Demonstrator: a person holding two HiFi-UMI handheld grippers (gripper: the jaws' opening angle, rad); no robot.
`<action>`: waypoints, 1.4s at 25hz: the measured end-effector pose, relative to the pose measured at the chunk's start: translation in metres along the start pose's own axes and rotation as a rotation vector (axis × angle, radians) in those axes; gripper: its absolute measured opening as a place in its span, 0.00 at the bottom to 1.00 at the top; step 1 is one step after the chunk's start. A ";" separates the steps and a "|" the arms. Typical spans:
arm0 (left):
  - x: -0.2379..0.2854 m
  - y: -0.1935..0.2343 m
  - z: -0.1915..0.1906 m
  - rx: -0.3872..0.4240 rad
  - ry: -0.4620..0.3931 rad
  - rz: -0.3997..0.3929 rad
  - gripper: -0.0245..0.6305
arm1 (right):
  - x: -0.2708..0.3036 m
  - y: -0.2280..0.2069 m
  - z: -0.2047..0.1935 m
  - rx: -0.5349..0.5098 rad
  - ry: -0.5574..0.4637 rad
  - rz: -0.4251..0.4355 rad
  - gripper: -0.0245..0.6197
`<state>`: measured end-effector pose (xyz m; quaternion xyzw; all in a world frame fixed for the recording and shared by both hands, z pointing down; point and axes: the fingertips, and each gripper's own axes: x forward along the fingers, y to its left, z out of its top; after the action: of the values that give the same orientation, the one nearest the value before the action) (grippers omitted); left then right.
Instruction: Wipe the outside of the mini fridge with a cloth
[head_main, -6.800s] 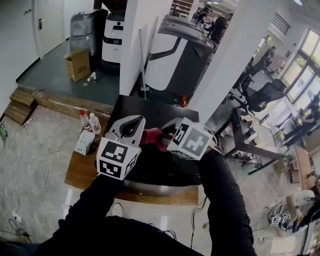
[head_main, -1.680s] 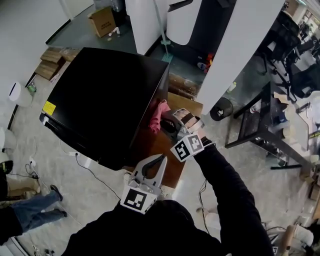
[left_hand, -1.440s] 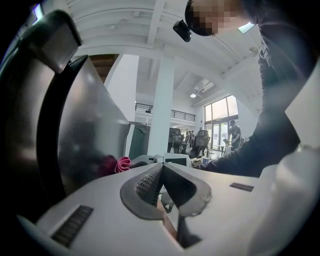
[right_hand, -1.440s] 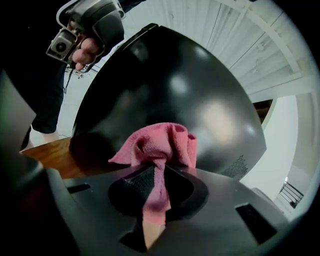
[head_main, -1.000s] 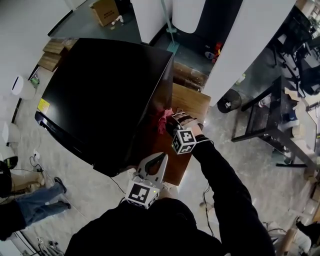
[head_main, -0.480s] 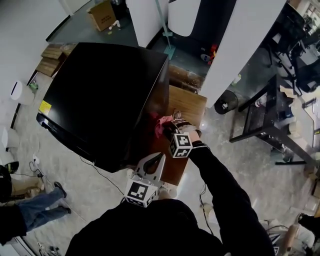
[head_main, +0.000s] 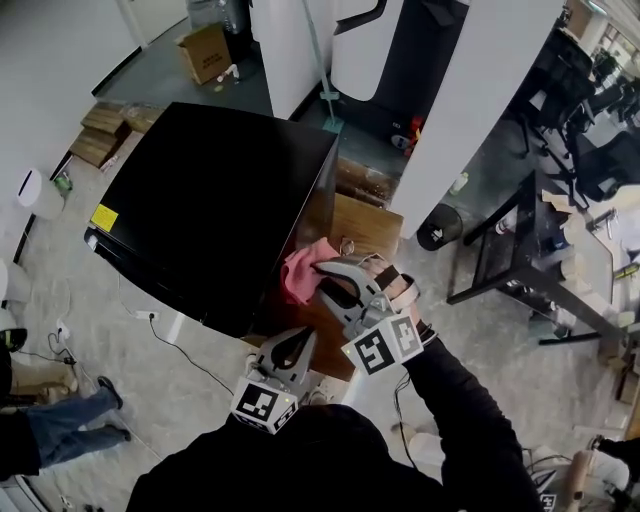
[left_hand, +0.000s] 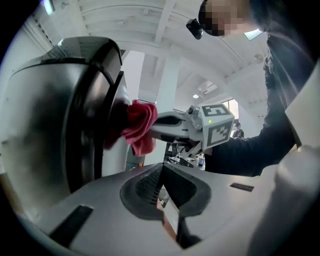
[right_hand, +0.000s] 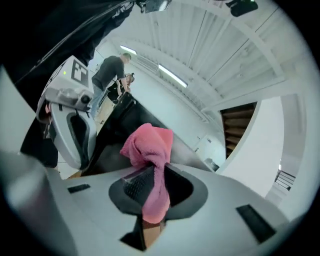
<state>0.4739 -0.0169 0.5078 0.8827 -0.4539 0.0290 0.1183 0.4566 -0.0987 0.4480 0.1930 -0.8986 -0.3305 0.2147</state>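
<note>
Left tongs (left_hand: 161, 172) first: jaws pressed together with nothing between them, held low near the person's body and tipped up toward the right tongs. Just ahead of them, the right tongs (right_hand: 150, 175) are clamped on the pink cloth (right_hand: 149, 142), which bunches out beyond the tips. The cloth sits right at the side wall of the black mini fridge (head_main: 210, 195); whether it touches, I can't tell. The fridge stands left of both tongs, and the wooden platform (head_main: 365, 225) beneath it shows just beyond the right tongs.
</note>
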 end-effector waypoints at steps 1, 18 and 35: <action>-0.003 0.000 0.002 -0.001 -0.007 0.004 0.05 | -0.001 -0.001 0.011 -0.012 -0.014 0.000 0.13; -0.034 0.014 -0.020 0.001 -0.002 0.046 0.05 | 0.049 0.081 -0.029 0.003 0.070 0.199 0.13; -0.036 0.021 -0.056 -0.007 0.076 0.068 0.05 | 0.091 0.182 -0.129 0.112 0.241 0.346 0.13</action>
<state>0.4391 0.0128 0.5607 0.8647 -0.4788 0.0650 0.1373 0.4100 -0.0806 0.6837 0.0855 -0.9030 -0.2128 0.3632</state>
